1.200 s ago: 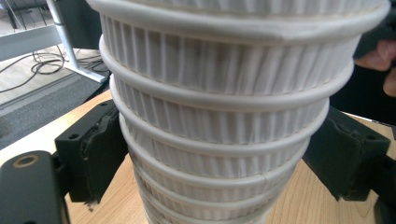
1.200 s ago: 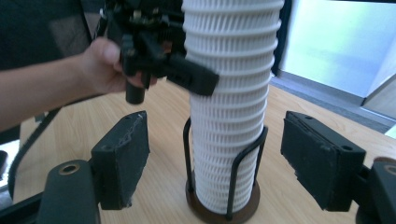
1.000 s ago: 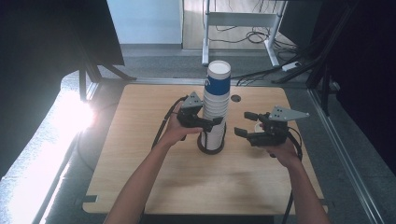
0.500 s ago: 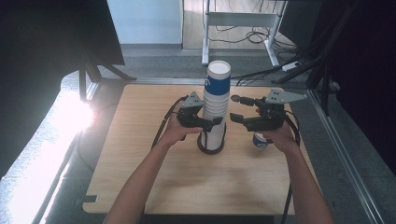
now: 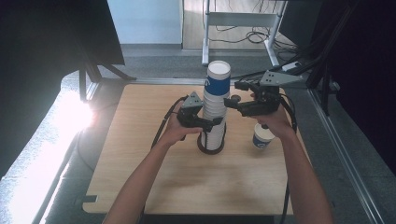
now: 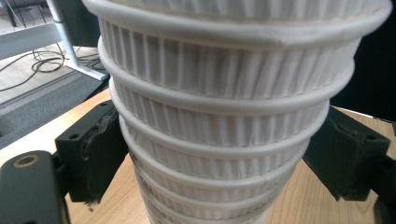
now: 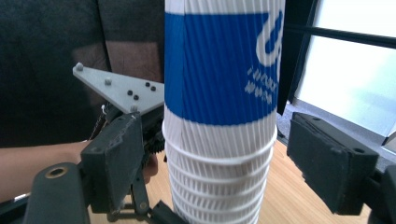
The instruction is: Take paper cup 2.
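A: Listing item one: left gripper (image 5: 211,122). State of jaws?

B: Clamped on the stack of paper cups (image 5: 215,109), both pads pressed against the ribbed white walls low on the stack; in the left gripper view the stack (image 6: 229,112) sits tight between them.

A: Item two: right gripper (image 5: 232,94).

B: Jaws parted, having just been opening. The top blue-banded cup (image 5: 219,81) stands between them, the pads clear of it on either side; the right gripper view shows a gap at each pad beside that cup (image 7: 219,70).

A: Stack's place?

B: Upright on a dark round base (image 5: 211,147), near the middle of the wooden table (image 5: 140,163), somewhat toward the far edge.

A: Further entries?

B: One single cup (image 5: 262,138), white with a blue mark, upright on the table just right of the stack, under the right hand (image 5: 275,122). Left hand (image 5: 180,133) beside the base. Black cables (image 5: 161,130) trailing from the left gripper across the table. Beyond the far edge: grey floor, a white metal frame (image 5: 233,21).
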The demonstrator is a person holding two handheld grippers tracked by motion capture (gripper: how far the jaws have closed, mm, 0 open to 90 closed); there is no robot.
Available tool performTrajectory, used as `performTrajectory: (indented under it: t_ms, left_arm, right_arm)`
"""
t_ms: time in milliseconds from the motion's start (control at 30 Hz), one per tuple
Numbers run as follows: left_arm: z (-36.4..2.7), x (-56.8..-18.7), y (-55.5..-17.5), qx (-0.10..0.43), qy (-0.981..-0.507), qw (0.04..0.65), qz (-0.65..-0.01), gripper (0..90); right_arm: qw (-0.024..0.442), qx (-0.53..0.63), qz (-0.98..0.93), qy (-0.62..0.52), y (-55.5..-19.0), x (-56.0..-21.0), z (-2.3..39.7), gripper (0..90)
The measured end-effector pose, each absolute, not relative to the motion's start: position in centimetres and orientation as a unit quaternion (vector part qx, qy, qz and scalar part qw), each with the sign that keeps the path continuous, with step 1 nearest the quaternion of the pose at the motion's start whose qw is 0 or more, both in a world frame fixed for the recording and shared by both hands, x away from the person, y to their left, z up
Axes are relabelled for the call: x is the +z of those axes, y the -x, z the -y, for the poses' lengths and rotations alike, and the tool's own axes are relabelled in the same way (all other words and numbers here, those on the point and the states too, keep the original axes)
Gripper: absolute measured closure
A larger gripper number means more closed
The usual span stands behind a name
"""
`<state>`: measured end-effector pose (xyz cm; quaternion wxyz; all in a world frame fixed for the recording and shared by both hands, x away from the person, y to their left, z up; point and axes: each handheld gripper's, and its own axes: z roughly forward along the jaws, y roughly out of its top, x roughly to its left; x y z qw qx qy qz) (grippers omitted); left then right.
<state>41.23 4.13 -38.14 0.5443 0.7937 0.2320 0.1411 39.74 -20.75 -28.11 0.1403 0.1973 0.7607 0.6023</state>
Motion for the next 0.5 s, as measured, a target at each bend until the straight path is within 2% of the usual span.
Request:
performTrajectory:
  t_ms: [500]
  left_arm:
    - [-4.0,-38.1,-41.2,0.14,-0.793,0.545,-0.235,12.7]
  right_arm:
    - [0.138,0.6,-0.764,-0.193,-41.5,-26.4,18.8,15.5]
